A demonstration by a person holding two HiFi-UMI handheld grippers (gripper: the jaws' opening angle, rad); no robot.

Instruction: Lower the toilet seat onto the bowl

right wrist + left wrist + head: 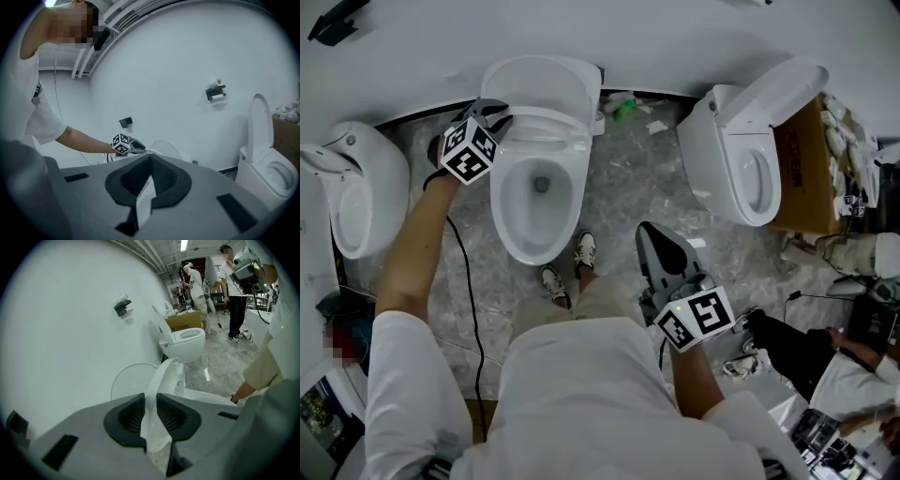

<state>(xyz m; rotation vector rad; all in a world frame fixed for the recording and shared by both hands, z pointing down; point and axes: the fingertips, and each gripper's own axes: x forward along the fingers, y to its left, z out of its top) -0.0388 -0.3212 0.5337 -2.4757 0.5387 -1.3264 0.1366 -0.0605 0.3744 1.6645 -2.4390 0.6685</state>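
Grey marbled flooring (628,187) is spread under a row of three white toilets, and a white wall (581,28) is seen behind them. Nearest the camera, the right gripper (649,236) is held in the air before the person's white shirt, well apart from every toilet; its jaws are brought together at the tips and nothing is caught between them. Just beyond it, two white shoes (585,249) are planted on the floor at the foot of the middle toilet, and a black cable (469,281) is trailed down along the left arm.

Further on, the open bowl (539,220) of the middle toilet is seen from above. At its back left, the left gripper (499,112) is closed on the rim of the toilet seat (546,127), the white edge being pinched between the two dark ribbed pads. The seat is held tilted, partway between the bowl and the lid (546,80), and is not yet laid on the bowl. The lid is raised behind it, leaned back toward the wall.

To either side, a second toilet (366,187) is placed at the left and a third toilet (750,150), lid up, at the right, with a cardboard box (802,178) set just beside the latter. Farthest off, in the left gripper view, other people are seen standing across the room.
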